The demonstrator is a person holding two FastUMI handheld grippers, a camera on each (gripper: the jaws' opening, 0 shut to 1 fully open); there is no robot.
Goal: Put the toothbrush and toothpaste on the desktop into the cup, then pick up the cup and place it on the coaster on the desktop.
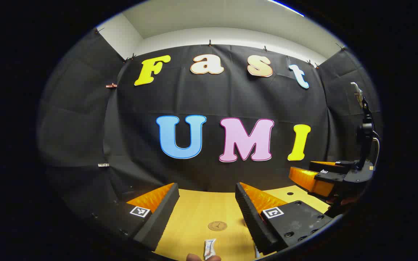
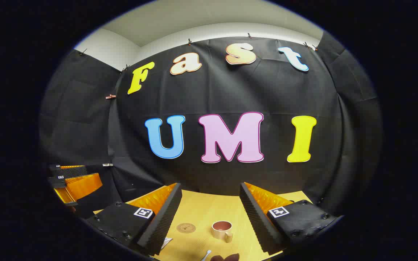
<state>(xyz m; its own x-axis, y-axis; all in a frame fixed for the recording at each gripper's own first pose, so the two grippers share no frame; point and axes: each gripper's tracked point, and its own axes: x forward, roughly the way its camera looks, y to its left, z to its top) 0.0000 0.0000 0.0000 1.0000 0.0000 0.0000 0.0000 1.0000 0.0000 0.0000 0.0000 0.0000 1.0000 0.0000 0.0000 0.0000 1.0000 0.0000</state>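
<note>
Both hand-held grippers, left point(image 1: 207, 206) and right point(image 2: 210, 204), gape above coaster point(image 2: 186, 228) and cup point(image 2: 222, 229).

left gripper point(image 1: 207, 203): two wedge-shaped fingers with ribbed inner faces, black bodies with round screws, a square black-and-white marker tag on each. right gripper point(image 2: 210, 203): same build, same tags. beside the left gripper, right gripper's body carries a black upright mast with a cable.

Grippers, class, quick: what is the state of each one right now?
Left claw: open, holding nothing, raised over the desktop.
Right claw: open, holding nothing, the cup lying ahead between its fingers, untouched.
</note>
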